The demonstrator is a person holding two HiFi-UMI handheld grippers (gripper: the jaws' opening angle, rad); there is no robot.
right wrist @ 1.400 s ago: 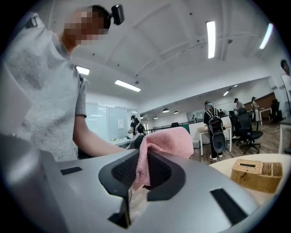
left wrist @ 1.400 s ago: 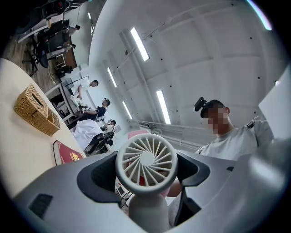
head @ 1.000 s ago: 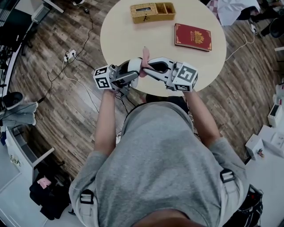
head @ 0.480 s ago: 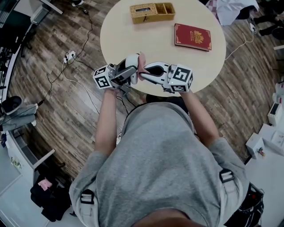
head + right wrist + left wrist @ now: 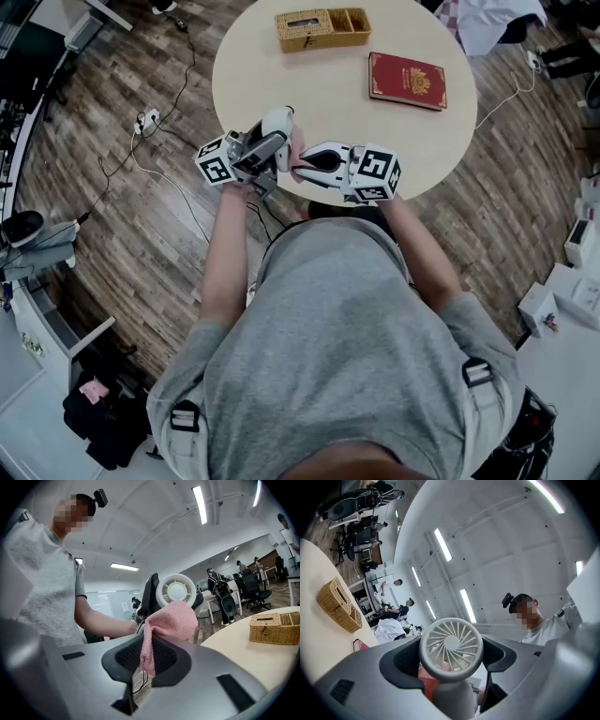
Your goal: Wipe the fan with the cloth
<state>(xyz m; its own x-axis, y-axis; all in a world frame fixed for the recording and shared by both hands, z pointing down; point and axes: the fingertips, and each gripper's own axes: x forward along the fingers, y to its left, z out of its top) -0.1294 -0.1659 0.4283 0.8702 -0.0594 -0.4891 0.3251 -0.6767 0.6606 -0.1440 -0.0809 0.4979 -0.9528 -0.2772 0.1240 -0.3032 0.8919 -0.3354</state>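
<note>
The person leans over the near edge of a round tabletop (image 5: 281,80), both bare forearms stretched forward from a grey T-shirt and drawn in so that the 2 grippers meet nose to nose, marker cubes outward. The left gripper (image 5: 267,150) is angled up and away from the body, its jaws clamped on the stem of a small white fan (image 5: 278,120), which is held in the air over the tabletop's near edge. In the left gripper view the fan (image 5: 451,646) stands upright between the dark pads of the gripper (image 5: 450,667), its round slatted head rising past the jaw tips and facing the camera. The right gripper (image 5: 309,161) lies roughly level and points across toward the left one. In the right gripper view its jaws (image 5: 146,656) are pinched together on a pink cloth (image 5: 168,620), 1 corner hanging down between the pads and the bunched part pushed up against the lower rim of the fan head (image 5: 176,589). From the head view the cloth (image 5: 296,150) shows as a pink sliver wedged between fan and right gripper. Farther back on the tabletop sit a wicker basket (image 5: 322,25) and a red book (image 5: 408,79), well apart from the grippers.
</note>
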